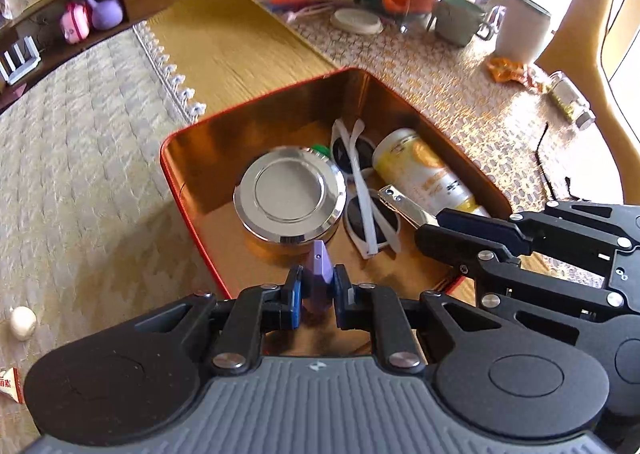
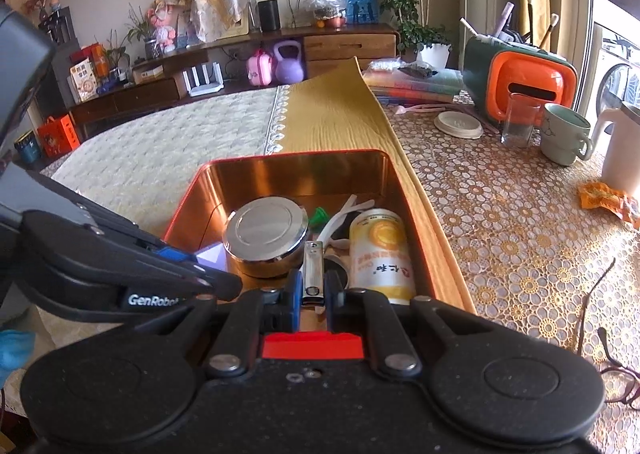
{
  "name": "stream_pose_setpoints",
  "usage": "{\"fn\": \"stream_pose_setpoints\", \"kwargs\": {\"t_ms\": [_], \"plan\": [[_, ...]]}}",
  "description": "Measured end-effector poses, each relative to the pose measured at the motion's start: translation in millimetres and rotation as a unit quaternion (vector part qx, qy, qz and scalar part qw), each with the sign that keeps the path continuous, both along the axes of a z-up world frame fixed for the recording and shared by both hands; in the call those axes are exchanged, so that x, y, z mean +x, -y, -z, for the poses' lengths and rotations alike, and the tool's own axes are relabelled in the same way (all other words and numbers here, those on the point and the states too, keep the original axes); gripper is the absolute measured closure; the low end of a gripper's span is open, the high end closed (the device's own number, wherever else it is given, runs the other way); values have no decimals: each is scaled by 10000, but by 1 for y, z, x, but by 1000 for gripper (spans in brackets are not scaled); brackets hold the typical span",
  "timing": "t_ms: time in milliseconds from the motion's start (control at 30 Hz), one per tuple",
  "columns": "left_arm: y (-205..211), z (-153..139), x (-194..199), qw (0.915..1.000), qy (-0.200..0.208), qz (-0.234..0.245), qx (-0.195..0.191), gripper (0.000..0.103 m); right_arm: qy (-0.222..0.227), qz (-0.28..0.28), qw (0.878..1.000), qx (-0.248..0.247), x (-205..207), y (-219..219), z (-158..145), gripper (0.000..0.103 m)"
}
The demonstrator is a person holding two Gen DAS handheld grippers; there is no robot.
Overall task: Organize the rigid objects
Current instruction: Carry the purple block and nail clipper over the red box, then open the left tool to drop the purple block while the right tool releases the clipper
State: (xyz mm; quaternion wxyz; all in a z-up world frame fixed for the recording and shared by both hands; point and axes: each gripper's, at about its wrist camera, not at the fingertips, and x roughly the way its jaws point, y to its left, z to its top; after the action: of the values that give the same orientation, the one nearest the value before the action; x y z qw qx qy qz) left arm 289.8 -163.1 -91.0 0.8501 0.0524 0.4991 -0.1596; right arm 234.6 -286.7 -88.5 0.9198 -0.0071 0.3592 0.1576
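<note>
**A:** Left gripper (image 1: pixel 317 296) first: jaws clamped on a small purple faceted piece (image 1: pixel 318 274), pinched between the blue pads, its pointed tip poking out past the fingertips. It hangs over the near edge of the copper-coloured tin (image 1: pixel 188 158), just short of the round steel container (image 1: pixel 290 196).

**B:** And the right gripper (image 2: pixel 313 290) is clenched too, on a metal nail clipper (image 2: pixel 312 268). The clipper stands lengthwise between the pads, its free end pointing into the tin, right beside the steel container and the yellow can (image 2: pixel 380 254).

**A:** From the left camera that clipper sticks out of the right gripper's tips over the white sunglasses (image 1: pixel 366 190), which lie folded between the steel container and the yellow can.

**B:** Something green (image 2: pixel 320 216) peeks out behind the steel container; too hidden to name.

**A:** Both held pieces are above the tin's open top; whether either touches the bottom, I can't tell.

**B:** Moving outward: the tin sits on a yellow table runner (image 2: pixel 332 118), a cream quilted cloth on one side and a gold floral lace cloth (image 2: pixel 500 214) on the other.

**A:** Further out on the lace: a clear glass (image 2: pixel 520 120), a pale green mug (image 2: pixel 564 134), a white jug (image 1: pixel 520 28), an orange wrapper (image 1: pixel 508 70), and an orange-fronted box (image 2: pixel 528 88).

**B:** A pair of eyeglasses (image 2: pixel 608 358) lies at the near right edge, well apart from the tin.
</note>
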Motion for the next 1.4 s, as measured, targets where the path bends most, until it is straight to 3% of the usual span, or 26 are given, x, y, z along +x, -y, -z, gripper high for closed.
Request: {"fn": "stream_pose_setpoints", "kwargs": {"t_ms": [467, 567, 800, 1200, 1400], "plan": [[10, 12, 10, 9998, -137, 113, 83, 88, -181, -1, 9998, -24, 7, 3, 7, 93], [13, 13, 12, 9996, -141, 146, 194, 88, -200, 61, 9998, 15, 8, 9, 5, 85], [15, 14, 12, 9993, -111, 210, 294, 88, -165, 83, 9995, 245, 0, 24, -5, 76], [6, 2, -7, 9994, 57, 153, 295, 87, -91, 127, 9994, 305, -12, 22, -16, 69], [0, -12, -22, 9987, 366, 154, 320, 87, -20, 125, 9994, 323, -19, 19, -25, 66]]}}
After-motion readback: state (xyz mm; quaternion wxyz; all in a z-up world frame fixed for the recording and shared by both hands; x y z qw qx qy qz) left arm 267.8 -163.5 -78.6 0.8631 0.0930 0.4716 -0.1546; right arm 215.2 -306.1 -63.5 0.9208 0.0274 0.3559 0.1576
